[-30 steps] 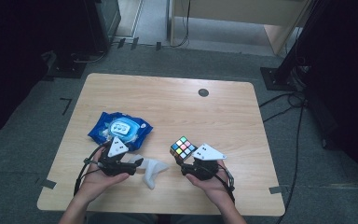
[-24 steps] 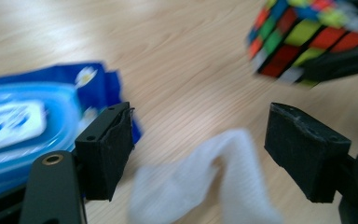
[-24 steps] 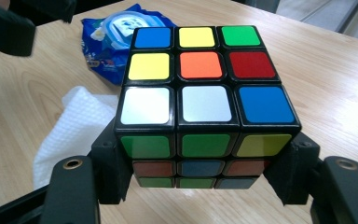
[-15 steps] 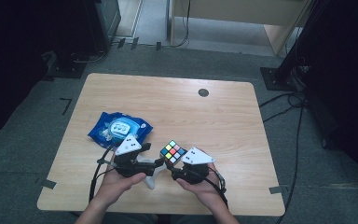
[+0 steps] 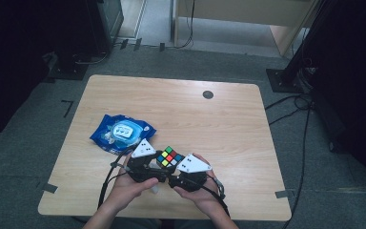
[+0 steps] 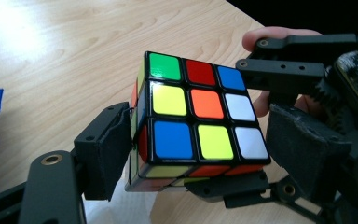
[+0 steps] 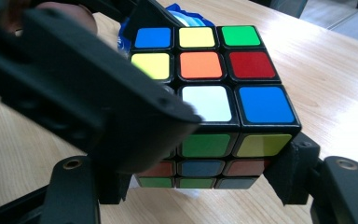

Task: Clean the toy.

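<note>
**Cube held between 2 grippers above the table's near edge**

The puzzle cube point(image 5: 169, 157) sits between both grippers, near the front edge of the table point(image 5: 228, 124), just right of the blue wipes pack point(image 5: 122, 133).

The right gripper point(image 7: 200, 182) has its jaws part-open and clamped on 2 opposite side faces of the cube's lower layers; the pads look pressed flat against it. The left gripper point(image 6: 186, 154) stands wide, one pad against the cube's left face. Its other pad is beside the right face, and contact there I cannot tell.

The cube looks light, hard and stiff, so it will not squash. Its glossy stickers and smooth plastic are likely slippery, and the layers can twist under an off-centre squeeze. The best hold is probably flat pads on 2 opposite faces, centred, not on corners or edges.

A bit of white tissue point(image 6: 121, 205) lies beneath.
</note>
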`<move>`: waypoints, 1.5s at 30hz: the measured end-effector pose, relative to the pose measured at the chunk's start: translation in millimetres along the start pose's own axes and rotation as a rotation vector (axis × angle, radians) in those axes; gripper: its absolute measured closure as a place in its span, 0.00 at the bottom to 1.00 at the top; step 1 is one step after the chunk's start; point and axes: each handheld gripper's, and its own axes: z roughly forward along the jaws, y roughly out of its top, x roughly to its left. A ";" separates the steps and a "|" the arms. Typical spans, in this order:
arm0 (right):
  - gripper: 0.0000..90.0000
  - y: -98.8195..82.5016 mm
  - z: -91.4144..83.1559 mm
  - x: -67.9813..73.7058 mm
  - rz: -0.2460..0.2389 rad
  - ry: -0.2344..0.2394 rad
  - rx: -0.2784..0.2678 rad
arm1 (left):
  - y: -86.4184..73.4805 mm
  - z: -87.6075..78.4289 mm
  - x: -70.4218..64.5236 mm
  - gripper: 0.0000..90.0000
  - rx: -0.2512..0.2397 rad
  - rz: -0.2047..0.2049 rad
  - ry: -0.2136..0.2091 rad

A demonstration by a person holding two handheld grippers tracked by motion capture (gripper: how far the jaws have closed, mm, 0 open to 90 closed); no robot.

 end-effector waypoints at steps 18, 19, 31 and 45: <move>0.38 -2.1 -2.3 9.8 -0.128 -0.050 -0.025 | -0.8 -7.2 25.8 0.35 0.017 -0.108 -0.151; 0.38 -2.1 -2.6 9.8 -0.130 -0.052 -0.026 | -0.9 -7.6 26.9 0.36 0.016 -0.113 -0.156; 0.38 -1.4 -0.8 19.7 -0.206 -0.086 -0.027 | -1.1 4.5 13.0 0.35 0.090 -0.080 -0.042; 0.40 -8.1 0.6 11.2 -0.185 -0.087 -0.055 | -3.6 -14.0 27.9 0.38 -0.068 -0.105 -0.089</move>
